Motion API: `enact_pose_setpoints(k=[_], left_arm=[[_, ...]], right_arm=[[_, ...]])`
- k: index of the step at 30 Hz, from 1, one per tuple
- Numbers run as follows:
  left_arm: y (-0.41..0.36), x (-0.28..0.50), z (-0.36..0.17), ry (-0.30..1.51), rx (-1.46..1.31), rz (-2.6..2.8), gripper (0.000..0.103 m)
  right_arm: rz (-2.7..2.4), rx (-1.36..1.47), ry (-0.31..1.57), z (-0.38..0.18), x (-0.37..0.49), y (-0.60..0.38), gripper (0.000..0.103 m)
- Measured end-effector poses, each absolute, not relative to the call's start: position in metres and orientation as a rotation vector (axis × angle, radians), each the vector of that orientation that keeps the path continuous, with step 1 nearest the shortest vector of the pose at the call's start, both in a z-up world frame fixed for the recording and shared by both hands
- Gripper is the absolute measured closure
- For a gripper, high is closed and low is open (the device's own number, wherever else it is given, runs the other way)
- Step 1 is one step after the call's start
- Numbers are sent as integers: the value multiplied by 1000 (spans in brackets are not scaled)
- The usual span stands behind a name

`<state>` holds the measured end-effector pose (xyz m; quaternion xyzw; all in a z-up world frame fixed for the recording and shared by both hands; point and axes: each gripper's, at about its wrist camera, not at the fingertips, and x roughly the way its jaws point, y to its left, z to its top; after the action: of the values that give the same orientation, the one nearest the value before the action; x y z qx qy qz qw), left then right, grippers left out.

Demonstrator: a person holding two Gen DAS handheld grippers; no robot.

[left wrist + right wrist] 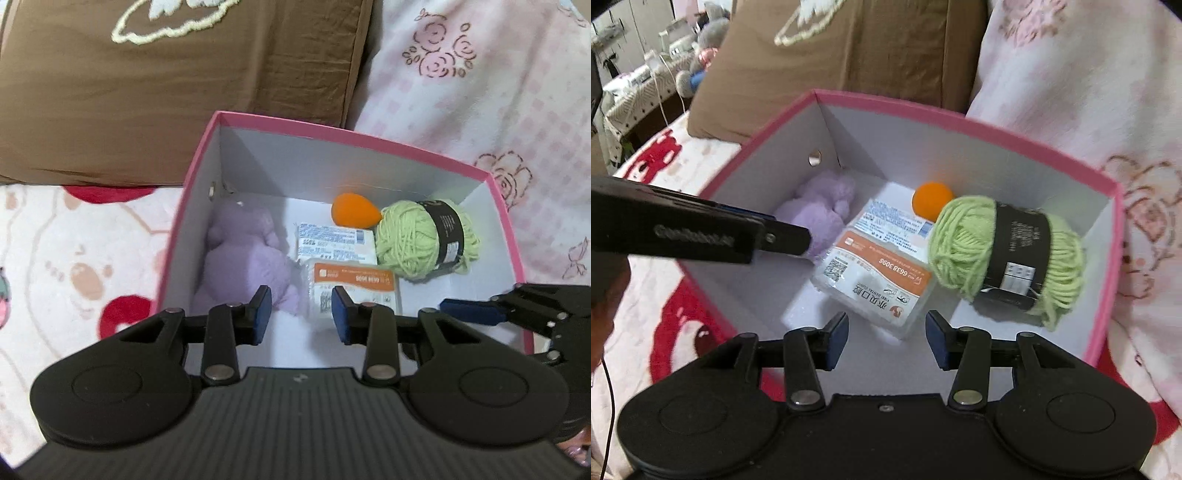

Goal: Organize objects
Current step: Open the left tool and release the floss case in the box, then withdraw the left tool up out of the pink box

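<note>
Two empty, released claws, left claw (301,314) and right claw (886,341), hover over the pink cardboard box (1106,266); the flat orange-labelled packet (875,284) lies just ahead of the right one.

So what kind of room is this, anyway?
Most likely a bedroom, on a bed: the pink box sits on a cartoon-print blanket, with a brown pillow and a floral quilt behind it.

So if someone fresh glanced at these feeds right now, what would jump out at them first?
Probably the pink-rimmed box on the bed, already loaded. Inside, the green yarn ball with its black label sits at the right, a small orange ball behind it, a purple plush toy in the left corner and an orange-striped packet in the middle. Both tongs, left and right, hover empty over the near edge.
</note>
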<state>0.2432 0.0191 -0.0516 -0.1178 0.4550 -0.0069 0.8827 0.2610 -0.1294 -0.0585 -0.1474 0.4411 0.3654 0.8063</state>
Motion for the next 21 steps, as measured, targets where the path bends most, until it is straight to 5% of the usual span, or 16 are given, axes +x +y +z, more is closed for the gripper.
enact_pose_setpoints(k=[21], left_arm=[[4,153,43,947,-296,-99,58]], right_arm=[[783,-328,807,32,171,-157,42]])
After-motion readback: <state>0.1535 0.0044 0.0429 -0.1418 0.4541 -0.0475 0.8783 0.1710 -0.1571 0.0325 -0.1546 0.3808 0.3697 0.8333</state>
